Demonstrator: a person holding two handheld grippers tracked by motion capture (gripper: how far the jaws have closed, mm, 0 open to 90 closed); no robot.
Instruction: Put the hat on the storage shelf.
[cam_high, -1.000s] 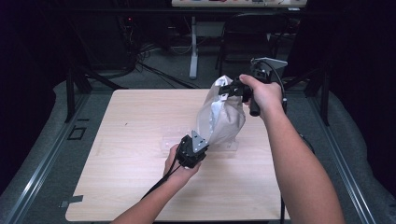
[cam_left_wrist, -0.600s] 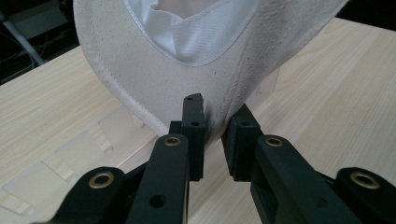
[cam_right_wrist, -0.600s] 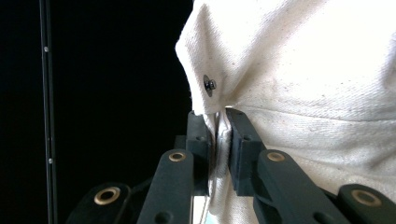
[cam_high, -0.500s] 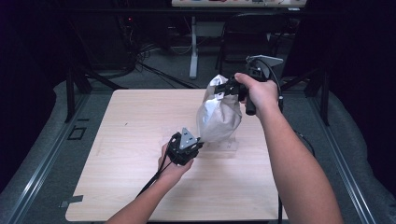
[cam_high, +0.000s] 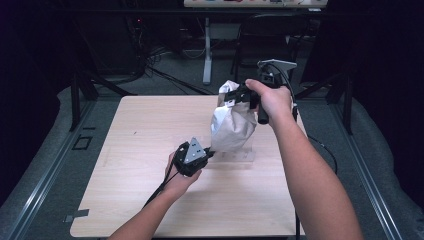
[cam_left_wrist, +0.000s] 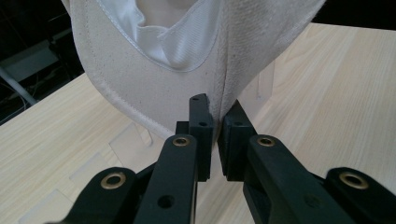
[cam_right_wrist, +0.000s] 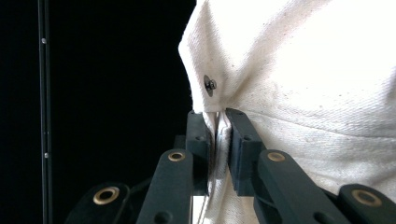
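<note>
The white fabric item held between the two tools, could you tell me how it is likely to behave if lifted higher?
The white fabric item is probably floppy: it folds and bunches where the right tool pinches its top and the left tool its lower edge. It seems light, since two thin pinches hold it up. Its woven surface looks grippy rather than slippery.

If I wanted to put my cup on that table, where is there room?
The table's whole left half is bare wood, as is the near strip between the forearms. It is crowded right of centre, where both grippers hold the white cloth above a clear plastic stand.
</note>
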